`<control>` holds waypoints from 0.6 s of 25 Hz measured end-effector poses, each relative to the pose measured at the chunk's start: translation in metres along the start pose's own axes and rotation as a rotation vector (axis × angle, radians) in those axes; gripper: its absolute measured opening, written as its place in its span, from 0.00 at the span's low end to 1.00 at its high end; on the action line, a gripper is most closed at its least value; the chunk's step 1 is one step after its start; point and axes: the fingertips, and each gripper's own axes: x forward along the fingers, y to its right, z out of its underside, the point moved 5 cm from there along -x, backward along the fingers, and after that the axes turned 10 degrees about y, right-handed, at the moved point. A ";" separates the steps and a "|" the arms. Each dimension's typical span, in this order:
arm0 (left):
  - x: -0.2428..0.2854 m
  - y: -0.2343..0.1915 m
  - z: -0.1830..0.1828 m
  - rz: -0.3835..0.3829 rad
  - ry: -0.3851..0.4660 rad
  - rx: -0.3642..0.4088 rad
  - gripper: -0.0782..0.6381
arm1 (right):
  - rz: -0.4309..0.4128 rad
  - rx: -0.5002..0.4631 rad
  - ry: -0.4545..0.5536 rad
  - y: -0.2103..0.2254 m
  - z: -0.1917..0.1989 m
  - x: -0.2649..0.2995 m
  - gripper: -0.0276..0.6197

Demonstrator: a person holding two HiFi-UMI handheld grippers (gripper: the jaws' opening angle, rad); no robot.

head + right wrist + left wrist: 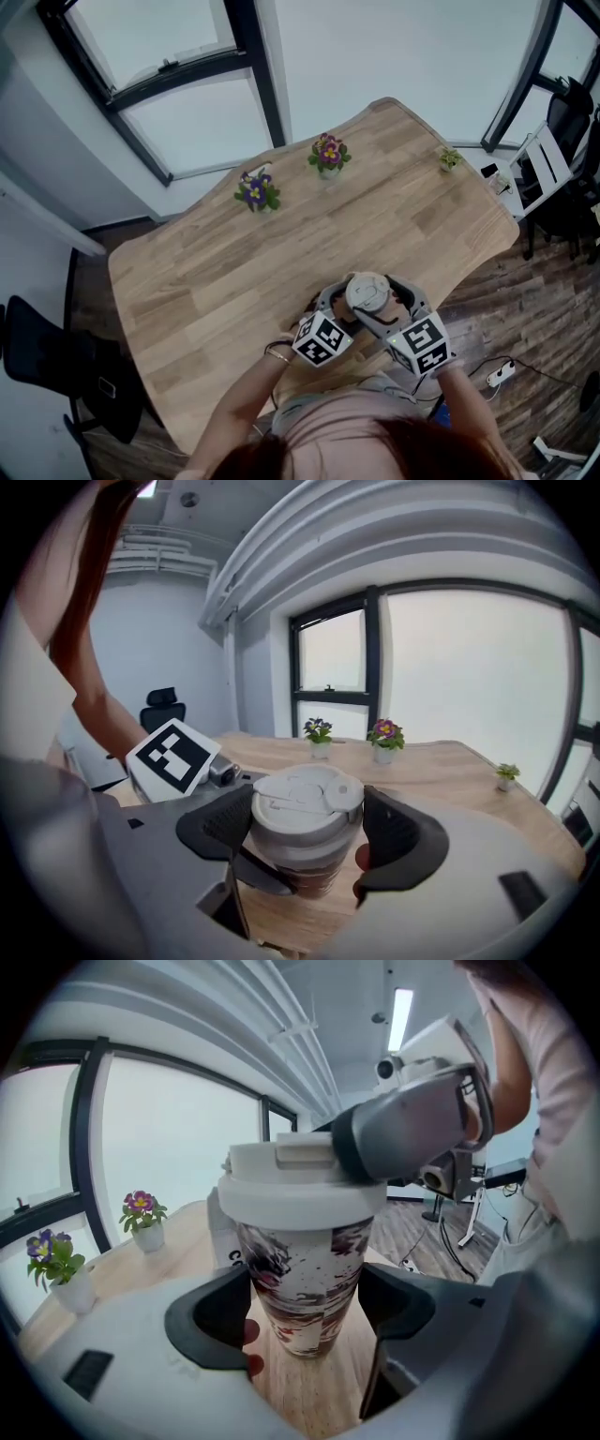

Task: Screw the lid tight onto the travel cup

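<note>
A travel cup (302, 1290) with a dark red and white pattern stands upright on the wooden table (216, 281), near its front edge. A white lid (307, 800) sits on top of it, also visible as the lid (367, 292) from above. My left gripper (305, 1305) is shut on the cup's body, a pad on each side. Higher up, my right gripper (307, 829) is shut on the lid's rim, with its jaws left and right of it. The cup's base is hidden from the head view.
Three small flower pots stand along the far side of the table: purple (257, 192), pink (328, 153) and a small green one (450, 159). A black chair (56, 366) is on the floor to the left. A window wall lies beyond the table.
</note>
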 end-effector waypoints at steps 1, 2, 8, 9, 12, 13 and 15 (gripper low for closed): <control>0.000 0.000 0.000 -0.014 0.001 -0.005 0.59 | 0.045 0.023 0.017 0.000 0.001 0.000 0.61; 0.000 0.001 0.000 -0.025 0.003 -0.009 0.59 | 0.081 0.050 0.036 0.000 0.002 -0.001 0.61; 0.000 0.001 0.002 0.016 -0.006 0.004 0.59 | -0.029 0.101 -0.027 0.000 0.007 -0.001 0.61; 0.000 0.001 0.002 0.034 -0.012 0.010 0.59 | -0.071 0.070 -0.047 0.002 0.006 -0.002 0.61; 0.000 0.000 0.002 0.070 -0.026 0.026 0.59 | -0.187 -0.015 -0.085 0.006 0.000 -0.001 0.61; 0.001 0.000 0.002 0.073 -0.028 0.027 0.59 | -0.211 -0.024 -0.092 0.007 -0.001 -0.001 0.61; 0.001 0.000 0.002 0.067 -0.032 0.024 0.59 | -0.224 -0.022 -0.088 0.007 -0.002 0.000 0.61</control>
